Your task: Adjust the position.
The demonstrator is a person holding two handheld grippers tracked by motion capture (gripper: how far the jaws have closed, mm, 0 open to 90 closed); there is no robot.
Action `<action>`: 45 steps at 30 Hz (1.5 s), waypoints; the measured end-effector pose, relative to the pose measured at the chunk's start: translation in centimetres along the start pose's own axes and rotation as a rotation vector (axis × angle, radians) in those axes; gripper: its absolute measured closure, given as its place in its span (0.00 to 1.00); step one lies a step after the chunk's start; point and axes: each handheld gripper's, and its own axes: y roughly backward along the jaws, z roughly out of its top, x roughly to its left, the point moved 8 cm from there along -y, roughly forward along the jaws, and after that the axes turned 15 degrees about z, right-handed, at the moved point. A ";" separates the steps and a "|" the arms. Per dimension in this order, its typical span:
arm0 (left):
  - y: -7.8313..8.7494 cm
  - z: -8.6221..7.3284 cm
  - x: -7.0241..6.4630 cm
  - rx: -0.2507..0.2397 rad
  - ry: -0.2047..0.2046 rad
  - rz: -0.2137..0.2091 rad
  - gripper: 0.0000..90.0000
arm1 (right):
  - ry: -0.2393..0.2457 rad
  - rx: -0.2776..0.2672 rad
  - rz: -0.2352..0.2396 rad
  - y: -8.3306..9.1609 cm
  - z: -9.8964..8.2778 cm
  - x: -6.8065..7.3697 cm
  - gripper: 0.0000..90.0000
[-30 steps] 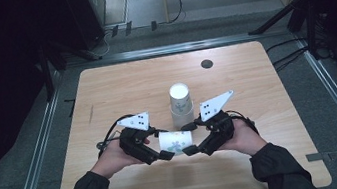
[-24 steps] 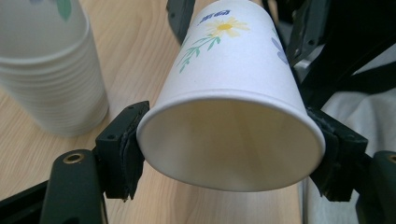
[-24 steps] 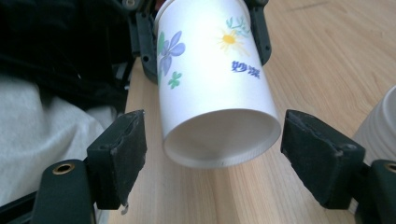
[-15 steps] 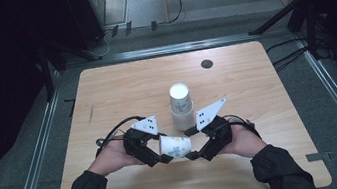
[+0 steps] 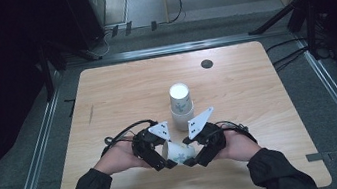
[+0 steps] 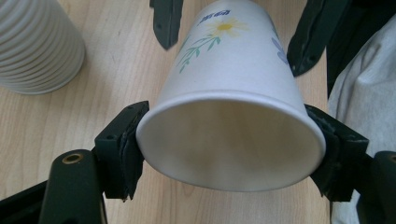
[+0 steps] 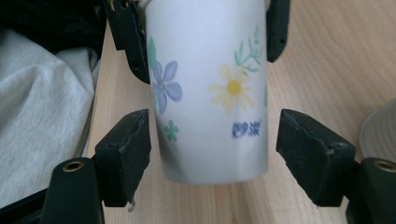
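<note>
High overview; two close opposing views sharing one cup (image 5: 179,152).

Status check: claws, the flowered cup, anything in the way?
Left claw clamped on flowered paper cup near its rim. Right claw closing around its base, pads not touching. Cup stack behind, clear.

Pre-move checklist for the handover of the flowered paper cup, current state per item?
1. Left gripper clamped on the white flowered paper cup at its rim: ok.
2. Right gripper straddles the cup's base, jaws have just been closing, gaps at both pads: grip not ok yet.
3. Cup rim undeformed: ok.
4. Cup lies on its side near the wooden table; contact with it: cannot tell.
5. Stack of ribbed white cups stands apart from both grippers: ok.
</note>
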 end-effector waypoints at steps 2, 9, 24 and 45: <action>-0.2 0.1 -0.2 0.002 -0.001 -0.003 0.27 | 0.000 0.011 0.009 -0.4 -0.1 0.1 0.31; -0.3 0.4 -0.4 0.005 -0.010 -0.008 0.26 | 0.007 0.045 0.018 -1.3 -0.3 0.1 0.36; 0.7 0.6 0.8 -0.065 0.034 0.010 0.14 | 0.011 -0.005 -0.018 0.3 0.0 0.1 0.37; 3.5 2.4 2.1 -0.330 0.233 -0.044 0.10 | 0.001 -0.224 -0.028 4.2 1.3 0.3 0.37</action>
